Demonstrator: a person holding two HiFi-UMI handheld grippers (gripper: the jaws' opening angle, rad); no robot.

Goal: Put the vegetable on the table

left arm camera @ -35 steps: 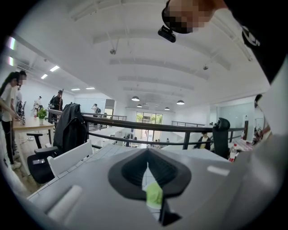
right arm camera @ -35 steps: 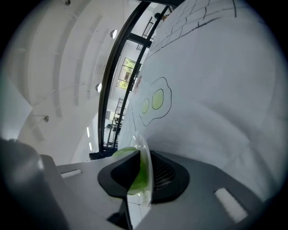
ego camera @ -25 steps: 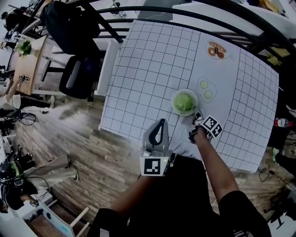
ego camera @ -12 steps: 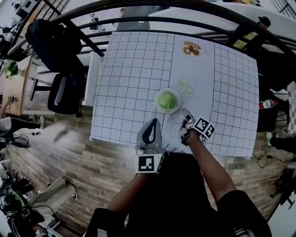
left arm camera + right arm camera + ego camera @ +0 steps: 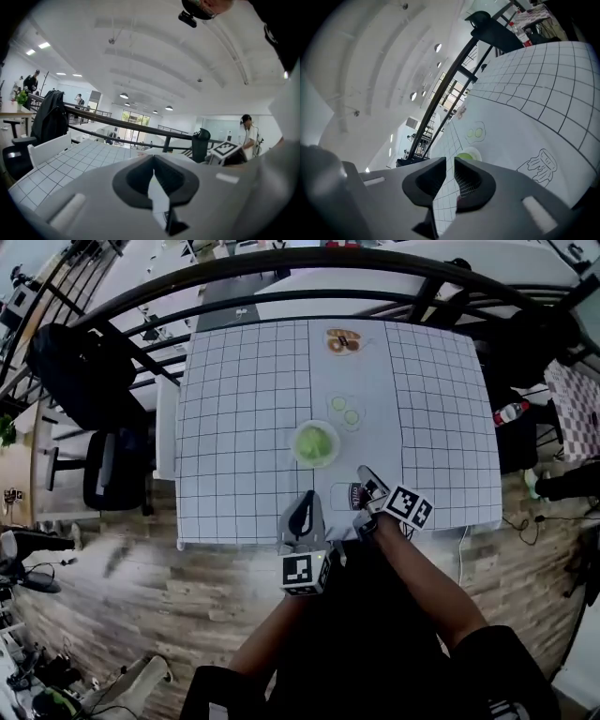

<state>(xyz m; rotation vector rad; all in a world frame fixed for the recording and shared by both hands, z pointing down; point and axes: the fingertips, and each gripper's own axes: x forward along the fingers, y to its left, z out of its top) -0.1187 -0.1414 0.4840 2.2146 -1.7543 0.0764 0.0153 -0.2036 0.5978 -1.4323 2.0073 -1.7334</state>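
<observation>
The green leafy vegetable [image 5: 314, 442] lies on a round white plate [image 5: 296, 455] in the middle of the white grid-patterned table [image 5: 234, 409]. In the right gripper view the vegetable [image 5: 465, 156] shows small, just beyond the jaws. My right gripper [image 5: 369, 486] hovers over the table's near edge, to the right of the plate and apart from it. Its jaws have just been closing; a narrow gap is left and nothing is between them [image 5: 450, 161]. My left gripper [image 5: 305, 516] is at the near edge, below the plate, with its tips [image 5: 153, 159] together and empty.
Drawings are printed on the cloth: cucumber slices [image 5: 344, 412], a dish [image 5: 343, 341] at the far edge, a jar [image 5: 350, 495] by the right gripper. A black chair [image 5: 105, 474] stands left of the table, a black railing [image 5: 281, 263] behind it, a bottle [image 5: 511, 412] at the right.
My right gripper has drawn back from beside the plate toward the table's near edge and its jaws have narrowed. The left gripper has shifted a little along the near edge.
</observation>
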